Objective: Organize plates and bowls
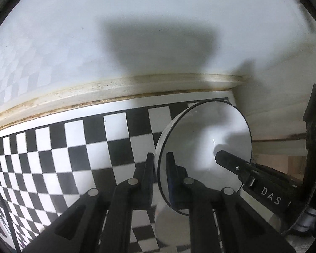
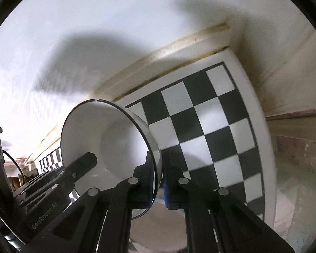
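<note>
You hold one white bowl (image 1: 202, 141) with both grippers, each one pinched closed on its black-edged rim. In the left wrist view the left gripper (image 1: 160, 164) clamps the rim at the lower centre of the frame, one finger outside the wall and one inside. The right gripper (image 1: 231, 162) comes in from the lower right and its finger tip lies inside the bowl. In the right wrist view the right gripper (image 2: 158, 168) bites the rim at the lower centre, and the left gripper (image 2: 82, 164) reaches in from the lower left.

The bowl is over the right end of the checkered mat (image 1: 73, 147). Close behind the mat runs a stained cream ledge (image 1: 115, 88), then the white wall (image 1: 137, 21) in the upper half of the frame. At the right the mat ends near a side wall (image 2: 284, 73), so room is small there; toward the left of the frame the mat is free.

The underside of the bowl is hidden by the fingers, so you cannot tell if it touches the mat. The lower right of the right wrist view is blurred.
</note>
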A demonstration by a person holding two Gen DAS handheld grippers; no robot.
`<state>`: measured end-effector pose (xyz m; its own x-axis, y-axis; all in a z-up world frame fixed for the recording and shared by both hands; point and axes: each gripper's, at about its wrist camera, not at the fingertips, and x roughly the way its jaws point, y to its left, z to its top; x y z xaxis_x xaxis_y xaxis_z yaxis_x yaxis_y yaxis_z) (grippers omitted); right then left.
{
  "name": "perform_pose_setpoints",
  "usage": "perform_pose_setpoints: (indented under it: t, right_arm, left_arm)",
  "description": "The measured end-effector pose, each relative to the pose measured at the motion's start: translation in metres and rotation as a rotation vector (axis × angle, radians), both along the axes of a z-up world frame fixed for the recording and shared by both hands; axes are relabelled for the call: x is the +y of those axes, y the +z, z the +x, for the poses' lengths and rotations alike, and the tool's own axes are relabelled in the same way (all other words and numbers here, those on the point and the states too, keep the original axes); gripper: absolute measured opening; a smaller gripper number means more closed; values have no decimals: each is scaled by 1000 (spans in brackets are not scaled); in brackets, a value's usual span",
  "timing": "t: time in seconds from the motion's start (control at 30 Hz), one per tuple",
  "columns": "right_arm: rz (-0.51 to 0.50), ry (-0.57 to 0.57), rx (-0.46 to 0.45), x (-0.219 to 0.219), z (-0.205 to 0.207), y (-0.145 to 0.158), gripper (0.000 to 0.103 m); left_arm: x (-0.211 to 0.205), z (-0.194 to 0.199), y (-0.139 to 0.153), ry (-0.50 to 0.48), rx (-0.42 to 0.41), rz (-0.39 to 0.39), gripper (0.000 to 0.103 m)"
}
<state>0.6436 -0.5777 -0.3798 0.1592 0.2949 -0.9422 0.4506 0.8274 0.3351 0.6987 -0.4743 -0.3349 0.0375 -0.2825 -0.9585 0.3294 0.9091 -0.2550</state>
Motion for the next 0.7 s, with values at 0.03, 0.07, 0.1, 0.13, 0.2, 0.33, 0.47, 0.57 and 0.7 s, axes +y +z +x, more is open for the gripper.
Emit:
perform_pose_setpoints:
  t: [0.03,0.07,0.1,0.13,0.2,0.33,0.47,0.57,0.7]
  right_arm:
    - [-10,8,-6,3,-3,7,9]
    - [-15,11,-11,6,-12,10,9]
    - [-20,15,-16,9,-16,16,9]
    - [-24,20,-19,12,-20,20,9]
    - [-24,22,-28,19,-30,31,9]
    - [-32,29,-47,27,-54,45,9]
    - [-26,13,-69,35,-93,65,8]
    - [-26,14,-83,37,-134,76,9]
    - [-12,8,-87,47,-169,79,9]
  left_arm:
    - [3,-5,6,1,-2,-5,9]
    - [4,-10,10,2,-2,-9,9]
    - [9,-18,17,3,-2,-16,9]
    - [15,-22,21,2,-2,-21,9]
    - [21,-33,29,1,-6,-27,9]
    - [41,-67,50,-7,-32,-33,9]
    - [52,-99,61,-18,-53,-35,9]
    - [67,-121,68,-27,-46,-54,9]
    - [76,-150,72,-56,-59,-55,9]
